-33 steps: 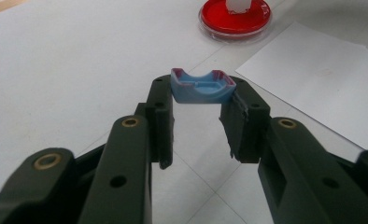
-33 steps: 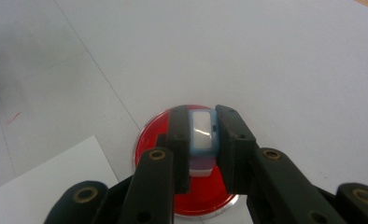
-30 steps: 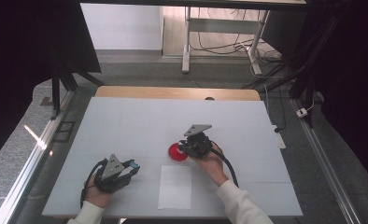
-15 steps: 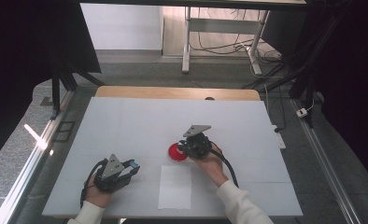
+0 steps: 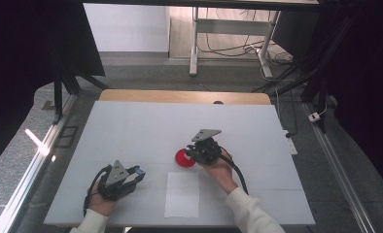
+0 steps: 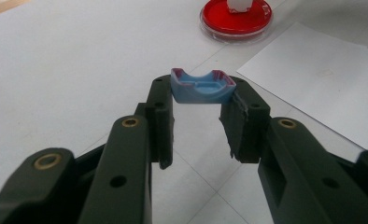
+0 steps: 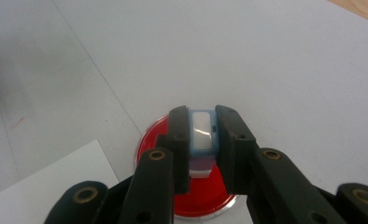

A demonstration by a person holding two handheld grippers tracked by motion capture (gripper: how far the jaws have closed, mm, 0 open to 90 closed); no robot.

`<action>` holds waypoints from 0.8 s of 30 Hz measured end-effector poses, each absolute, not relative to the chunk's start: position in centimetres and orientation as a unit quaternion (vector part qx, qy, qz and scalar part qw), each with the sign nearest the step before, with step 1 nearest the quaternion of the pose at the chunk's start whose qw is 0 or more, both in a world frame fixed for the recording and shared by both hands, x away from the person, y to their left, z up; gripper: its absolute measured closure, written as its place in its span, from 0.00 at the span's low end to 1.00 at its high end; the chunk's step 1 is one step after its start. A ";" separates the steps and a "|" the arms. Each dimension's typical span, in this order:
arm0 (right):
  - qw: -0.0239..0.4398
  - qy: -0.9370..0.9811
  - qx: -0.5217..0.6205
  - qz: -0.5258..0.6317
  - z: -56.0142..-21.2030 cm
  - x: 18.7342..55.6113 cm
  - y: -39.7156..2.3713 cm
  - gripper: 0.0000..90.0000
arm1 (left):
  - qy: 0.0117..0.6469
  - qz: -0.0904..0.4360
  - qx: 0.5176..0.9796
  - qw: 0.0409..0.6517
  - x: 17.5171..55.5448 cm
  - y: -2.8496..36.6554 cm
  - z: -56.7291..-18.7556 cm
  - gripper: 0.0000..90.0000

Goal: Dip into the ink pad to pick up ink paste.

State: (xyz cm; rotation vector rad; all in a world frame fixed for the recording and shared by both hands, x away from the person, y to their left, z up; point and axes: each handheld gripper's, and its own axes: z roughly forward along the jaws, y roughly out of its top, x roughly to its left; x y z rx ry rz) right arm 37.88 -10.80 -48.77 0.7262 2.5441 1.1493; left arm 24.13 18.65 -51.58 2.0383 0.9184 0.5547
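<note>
A round red dish with a clear rim lies near the table's middle, also seen far off as the dish and close up as the dish. My right gripper hangs over it, shut on a small pale blue and white block; the gripper holds it just above the red surface. My left gripper, at the front left, is shut on a blue cap-like piece with reddish edges, held at the jaw tips of the gripper. A white sheet of paper lies between the hands.
The white table has a wooden strip along its far edge. Black cables trail from both grippers. Table legs and wires stand on the floor beyond. The sheet of paper lies to the right of the left gripper.
</note>
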 end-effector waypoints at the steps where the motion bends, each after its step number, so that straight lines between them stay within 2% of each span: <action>1: 0.127 0.873 0.250 0.398 -48.7 37.9 -10.8 0.84 | 0.364 0.220 0.808 0.407 24.1 18.7 -51.6 0.72; 10: 0.130 0.864 0.250 0.418 -47.6 37.8 -11.2 0.84 | 0.364 0.220 0.809 0.406 24.1 18.6 -51.6 0.72; 24: 0.129 0.873 0.252 0.398 -48.4 39.0 -10.9 0.84 | 0.364 0.220 0.810 0.404 24.2 18.6 -51.6 0.72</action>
